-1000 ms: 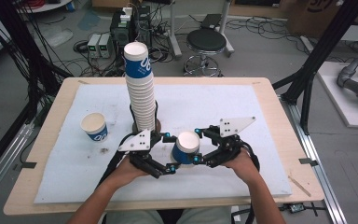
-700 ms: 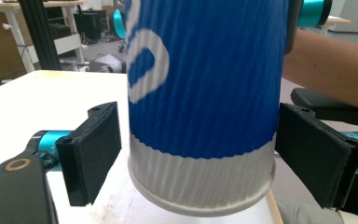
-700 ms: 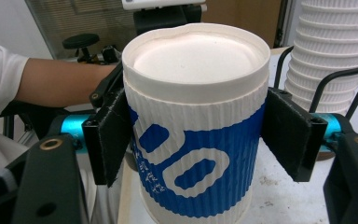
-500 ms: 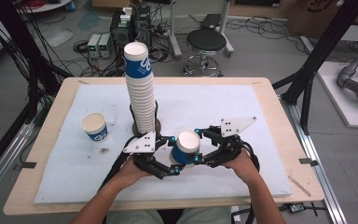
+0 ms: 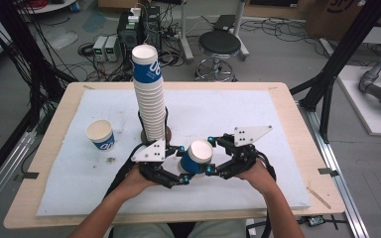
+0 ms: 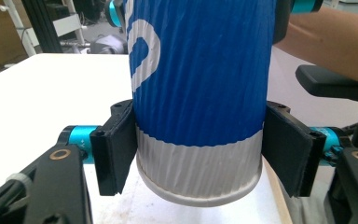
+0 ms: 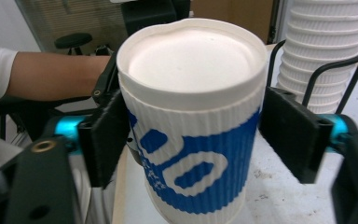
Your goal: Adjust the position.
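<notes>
Your left fingers (image 6: 116, 149) have just closed onto the light, crushable paper cup (image 5: 198, 156) near its base, beside the cup stack (image 5: 150, 106), while your right fingers (image 7: 293, 135), just opening, stand clear of its rim; squeeze gently.

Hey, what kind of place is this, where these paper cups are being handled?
Most likely a robotics lab or data-collection workshop. A black metal frame surrounds the wooden table with its white mat, grey electronics boxes and loose cables lie on the concrete floor, and a round black stool stands behind.
</notes>
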Demonstrator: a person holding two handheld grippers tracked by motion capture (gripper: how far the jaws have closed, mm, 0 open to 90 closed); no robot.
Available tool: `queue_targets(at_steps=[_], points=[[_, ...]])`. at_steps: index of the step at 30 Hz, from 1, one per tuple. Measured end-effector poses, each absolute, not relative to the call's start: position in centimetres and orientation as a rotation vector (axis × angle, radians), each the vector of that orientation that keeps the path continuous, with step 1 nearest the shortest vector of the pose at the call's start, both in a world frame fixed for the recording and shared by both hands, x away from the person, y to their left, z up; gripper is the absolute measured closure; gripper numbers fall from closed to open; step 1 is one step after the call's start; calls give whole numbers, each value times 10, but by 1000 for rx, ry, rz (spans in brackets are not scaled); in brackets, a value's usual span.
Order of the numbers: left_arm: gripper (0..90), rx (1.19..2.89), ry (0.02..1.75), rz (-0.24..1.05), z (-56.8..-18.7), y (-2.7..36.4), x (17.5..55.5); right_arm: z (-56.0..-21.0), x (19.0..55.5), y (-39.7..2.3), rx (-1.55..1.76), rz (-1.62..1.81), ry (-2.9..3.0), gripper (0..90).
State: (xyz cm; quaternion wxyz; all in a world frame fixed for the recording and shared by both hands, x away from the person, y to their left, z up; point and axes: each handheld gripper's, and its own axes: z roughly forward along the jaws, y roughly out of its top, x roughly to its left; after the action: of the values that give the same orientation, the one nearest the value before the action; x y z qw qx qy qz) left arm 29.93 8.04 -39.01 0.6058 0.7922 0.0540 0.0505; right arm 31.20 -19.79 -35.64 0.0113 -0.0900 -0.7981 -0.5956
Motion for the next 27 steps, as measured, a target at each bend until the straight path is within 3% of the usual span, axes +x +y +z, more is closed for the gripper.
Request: queue_targets(at_steps=[3, 10, 27], points=[[312, 1852, 132, 127, -387, 83, 300, -354, 311, -201, -296, -1879, -2485, 187], [315, 1937, 141, 126, -379, 85, 300, -342, 311, -209, -299, -1872, -2529, 187], [315, 2151, 122, 126, -361, 82, 304, -304, 320, -178, -60, -1416, -2879, 187]])
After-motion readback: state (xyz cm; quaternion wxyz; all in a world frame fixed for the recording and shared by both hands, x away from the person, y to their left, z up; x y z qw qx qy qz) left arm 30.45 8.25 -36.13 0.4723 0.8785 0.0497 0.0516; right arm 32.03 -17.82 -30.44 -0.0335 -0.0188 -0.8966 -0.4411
